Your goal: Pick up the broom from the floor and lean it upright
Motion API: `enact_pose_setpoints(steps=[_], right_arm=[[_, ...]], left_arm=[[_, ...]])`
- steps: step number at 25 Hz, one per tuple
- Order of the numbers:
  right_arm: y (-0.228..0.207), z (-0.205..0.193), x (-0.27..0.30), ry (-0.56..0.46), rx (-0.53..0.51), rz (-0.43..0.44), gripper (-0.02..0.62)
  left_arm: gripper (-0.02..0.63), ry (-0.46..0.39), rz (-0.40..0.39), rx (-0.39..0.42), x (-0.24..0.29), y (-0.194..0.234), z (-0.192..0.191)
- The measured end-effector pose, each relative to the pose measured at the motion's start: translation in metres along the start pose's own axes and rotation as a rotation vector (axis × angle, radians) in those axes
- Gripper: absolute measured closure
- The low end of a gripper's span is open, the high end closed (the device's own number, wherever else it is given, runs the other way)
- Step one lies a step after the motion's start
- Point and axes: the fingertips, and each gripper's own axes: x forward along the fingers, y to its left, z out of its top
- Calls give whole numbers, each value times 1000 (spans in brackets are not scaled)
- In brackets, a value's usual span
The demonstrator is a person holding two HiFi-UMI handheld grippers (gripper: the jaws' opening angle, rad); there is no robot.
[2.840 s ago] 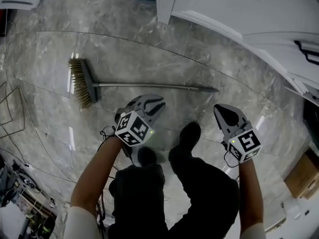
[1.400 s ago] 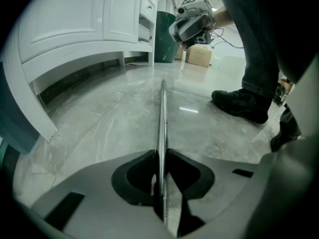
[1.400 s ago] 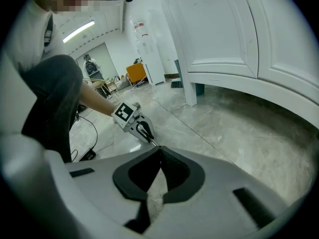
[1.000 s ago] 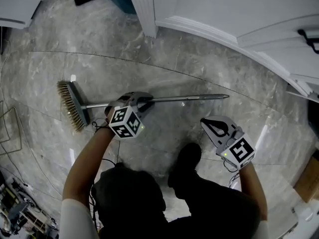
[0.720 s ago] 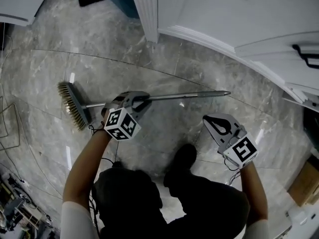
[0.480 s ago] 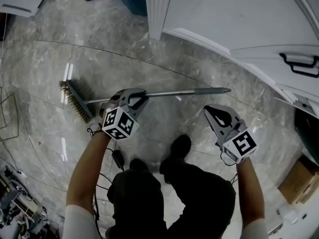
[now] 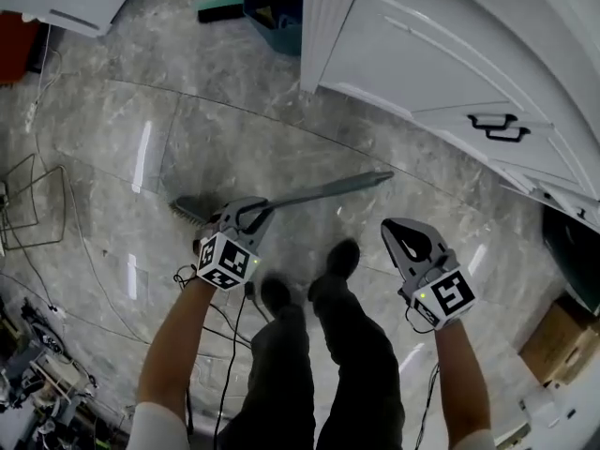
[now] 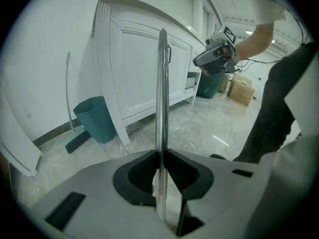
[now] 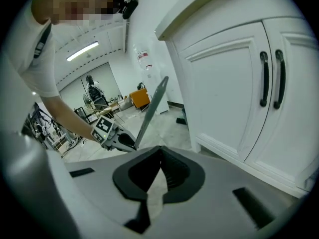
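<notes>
My left gripper (image 7: 251, 212) is closing its jaws on the long grey metal-handled broom (image 7: 319, 192), pads pinching the shaft near the brush head (image 7: 192, 209). The handle slants over the grey marble floor (image 7: 234, 129) toward the white cabinet (image 7: 422, 54). My right gripper (image 7: 398, 231) hangs apart from it, jaws together on nothing.

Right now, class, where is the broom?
In the head view, left of centre, the broom is gripped by its handle in the left gripper, jaws closing on it, its tip pointing toward the white cabinet.
</notes>
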Motion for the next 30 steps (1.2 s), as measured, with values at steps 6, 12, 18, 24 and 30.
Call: enact_pose_setpoints(steps=[6, 12, 18, 24, 30], right_arm=[[27, 32, -40, 1, 52, -21, 594], [33, 50, -70, 8, 74, -33, 594], [23, 64, -100, 7, 82, -40, 594], [-6, 81, -129, 5, 98, -64, 594], [-36, 96, -145, -11, 124, -88, 594]], left_arm=[[541, -5, 33, -118, -41, -18, 32], [540, -21, 51, -220, -50, -39, 76], [538, 16, 20, -258, -41, -57, 119], [538, 36, -55, -221, -22, -61, 175], [537, 59, -122, -183, 21, -54, 218]])
